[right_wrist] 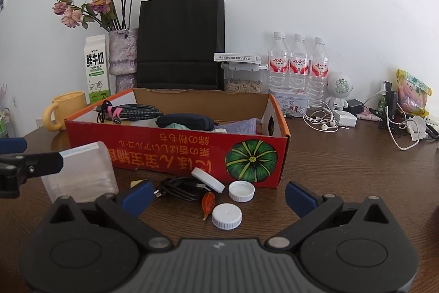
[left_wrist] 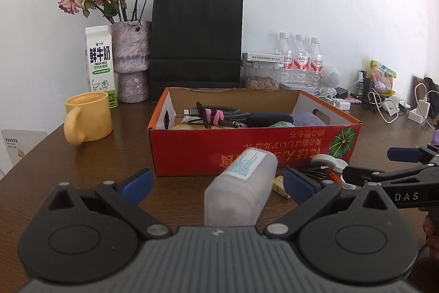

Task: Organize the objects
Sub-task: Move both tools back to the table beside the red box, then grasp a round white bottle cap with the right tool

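My left claw (left_wrist: pixel 218 184) stands with its blue pads wide apart, low over the brown bench (left_wrist: pixel 82 169). A frosted plastic bottle (left_wrist: pixel 241 188) lies on its side between the two fingers, touching neither pad as far as I can see, its labelled end pointing toward the red box (left_wrist: pixel 247 144). Just past the bottle a small pale yellow scrap (left_wrist: pixel 281 184) lies on the bench.

My right claw (right_wrist: pixel 218 192) is spread open too and holds nothing. Between its fingers lie two white caps (right_wrist: pixel 227 215), one with its hollow side up, and beside them an orange dried petal (right_wrist: pixel 208 203). A little farther out a white lid (right_wrist: pixel 207 180) leans tilted against a coiled black cable (right_wrist: pixel 178 187), both just in front of the red box.

The box stands open, with a braided cable (right_wrist: pixel 134 110), a dark pouch (right_wrist: pixel 186 120) and a lilac cloth (right_wrist: pixel 241 126) inside. Behind it stand a black paper bag (right_wrist: pixel 179 43), three water bottles (right_wrist: pixel 297 65), a milk carton (left_wrist: pixel 100 65), a vase of dried roses (left_wrist: pixel 131 59) and a yellow mug (left_wrist: pixel 87 118).
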Tool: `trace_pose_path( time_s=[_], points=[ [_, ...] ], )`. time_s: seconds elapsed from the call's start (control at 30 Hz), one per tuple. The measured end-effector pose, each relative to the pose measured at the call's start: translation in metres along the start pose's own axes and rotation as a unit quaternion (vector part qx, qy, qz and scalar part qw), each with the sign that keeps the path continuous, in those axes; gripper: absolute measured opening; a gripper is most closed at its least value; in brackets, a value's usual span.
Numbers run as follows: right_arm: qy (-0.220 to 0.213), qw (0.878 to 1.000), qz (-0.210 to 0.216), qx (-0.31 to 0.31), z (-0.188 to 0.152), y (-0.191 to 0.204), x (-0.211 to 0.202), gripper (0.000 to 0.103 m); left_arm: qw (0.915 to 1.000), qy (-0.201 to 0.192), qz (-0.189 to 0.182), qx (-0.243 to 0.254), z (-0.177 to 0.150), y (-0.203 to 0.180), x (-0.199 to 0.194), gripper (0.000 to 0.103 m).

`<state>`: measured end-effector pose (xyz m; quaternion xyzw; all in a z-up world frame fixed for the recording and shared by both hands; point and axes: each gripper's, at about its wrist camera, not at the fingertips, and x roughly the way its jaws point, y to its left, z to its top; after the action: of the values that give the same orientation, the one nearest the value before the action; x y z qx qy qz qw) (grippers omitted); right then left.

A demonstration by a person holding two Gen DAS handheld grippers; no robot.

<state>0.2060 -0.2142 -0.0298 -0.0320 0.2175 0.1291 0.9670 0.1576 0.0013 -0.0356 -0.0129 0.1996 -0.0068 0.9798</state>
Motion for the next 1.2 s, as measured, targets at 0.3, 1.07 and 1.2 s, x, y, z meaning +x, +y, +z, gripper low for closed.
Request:
trace_pose_path(
  time_s=[0.3,1.07,1.2],
  points=[
    [0.016,1.000,-0.007,0.009,-0.004,-0.001,-0.002,0.103,0.9997,0.019,0.006,-0.013,-0.008,0.003,0.001,0.103],
    [0.101,0.995,0.001,0.019,0.000,-0.018,0.045,0.032,0.9995,0.025,-0.009,-0.019,-0.009,0.004,0.001,0.103],
    [0.093,0.996,0.013,0.013,0.001,-0.014,0.041,0.026,0.9994,0.027,-0.008,-0.019,-0.009,0.004,0.002,0.103]
  ],
)
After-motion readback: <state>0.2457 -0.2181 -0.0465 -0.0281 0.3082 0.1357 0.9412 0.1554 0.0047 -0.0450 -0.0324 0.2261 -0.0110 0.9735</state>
